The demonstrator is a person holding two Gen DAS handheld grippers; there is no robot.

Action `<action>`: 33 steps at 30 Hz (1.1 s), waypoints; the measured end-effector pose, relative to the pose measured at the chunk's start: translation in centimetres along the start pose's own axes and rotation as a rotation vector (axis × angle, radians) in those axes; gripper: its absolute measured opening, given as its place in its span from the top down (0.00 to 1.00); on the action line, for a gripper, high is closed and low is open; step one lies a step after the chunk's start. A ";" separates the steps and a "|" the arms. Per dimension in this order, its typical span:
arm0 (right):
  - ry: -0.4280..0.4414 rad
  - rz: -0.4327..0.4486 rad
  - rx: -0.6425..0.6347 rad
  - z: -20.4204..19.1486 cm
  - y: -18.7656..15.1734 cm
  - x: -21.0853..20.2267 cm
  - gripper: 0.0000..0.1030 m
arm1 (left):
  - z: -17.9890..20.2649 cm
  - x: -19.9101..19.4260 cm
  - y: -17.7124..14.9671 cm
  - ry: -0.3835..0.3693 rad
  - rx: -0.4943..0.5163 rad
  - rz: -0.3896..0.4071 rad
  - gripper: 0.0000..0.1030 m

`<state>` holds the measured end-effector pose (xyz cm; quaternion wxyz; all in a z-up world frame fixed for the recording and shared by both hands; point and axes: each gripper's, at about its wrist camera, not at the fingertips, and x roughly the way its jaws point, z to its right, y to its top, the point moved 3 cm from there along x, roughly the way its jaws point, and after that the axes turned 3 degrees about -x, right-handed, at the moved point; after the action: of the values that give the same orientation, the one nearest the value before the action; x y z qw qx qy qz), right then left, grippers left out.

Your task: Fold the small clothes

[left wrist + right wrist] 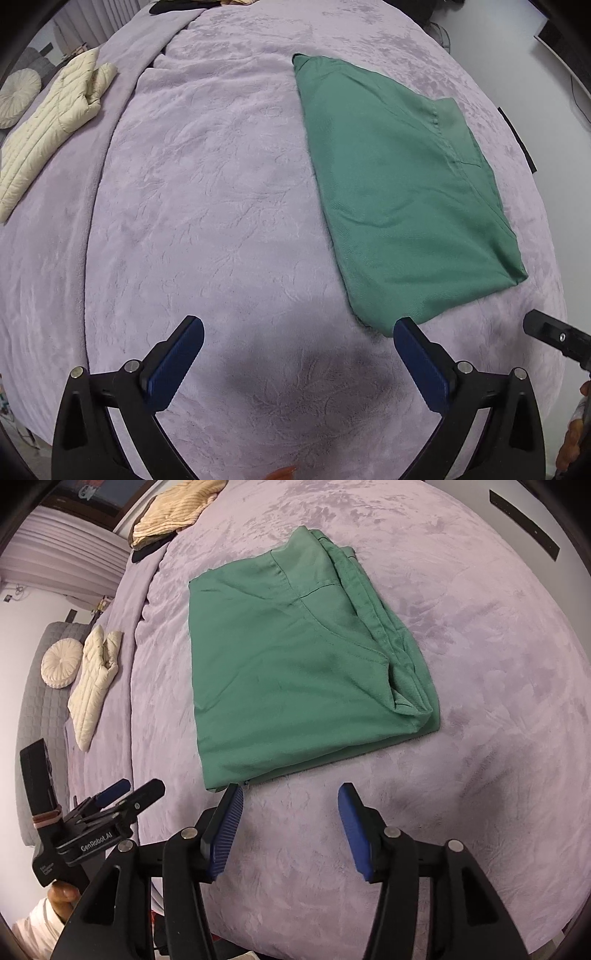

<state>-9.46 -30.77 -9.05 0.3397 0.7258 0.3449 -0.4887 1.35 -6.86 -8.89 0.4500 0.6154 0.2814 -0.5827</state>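
Note:
A green garment [399, 184] lies folded into a flat rectangle on the lilac blanket [221, 184]. My left gripper [298, 326] hovers over bare blanket just short of the garment's near corner, wide open with nothing between its blue pads. In the right wrist view the same garment [295, 672] shows its stacked folded edges along the right side. My right gripper [291, 794] is open just short of the garment's near edge, and its left pad [229, 823] is close to the near left corner. The left gripper [138, 786] appears at the lower left, held by a hand [62, 893].
A cream quilted jacket [94, 679] and a round cushion [61, 664] lie at the bed's left side beside a grey quilted surface [40, 709]. A tan ribbed garment [173, 513] sits at the far end. A black strip [524, 524] runs beyond the bed's right edge.

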 end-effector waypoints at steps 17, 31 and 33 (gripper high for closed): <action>0.018 0.002 -0.033 1.0 1.5 0.6 0.00 | 0.7 2.2 0.4 0.012 -0.027 -0.073 0.00; 0.051 -0.053 -0.027 5.0 5.5 1.3 0.00 | 0.9 4.2 3.9 -0.032 -0.083 -0.077 0.00; 0.050 -0.048 -0.015 6.2 6.8 1.2 0.00 | 0.7 4.7 4.8 -0.039 -0.101 -0.077 0.00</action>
<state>-6.44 -39.36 -10.91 0.3246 0.7268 0.3739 -0.4760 5.95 -10.42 -12.29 0.4632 0.5692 0.3253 -0.5963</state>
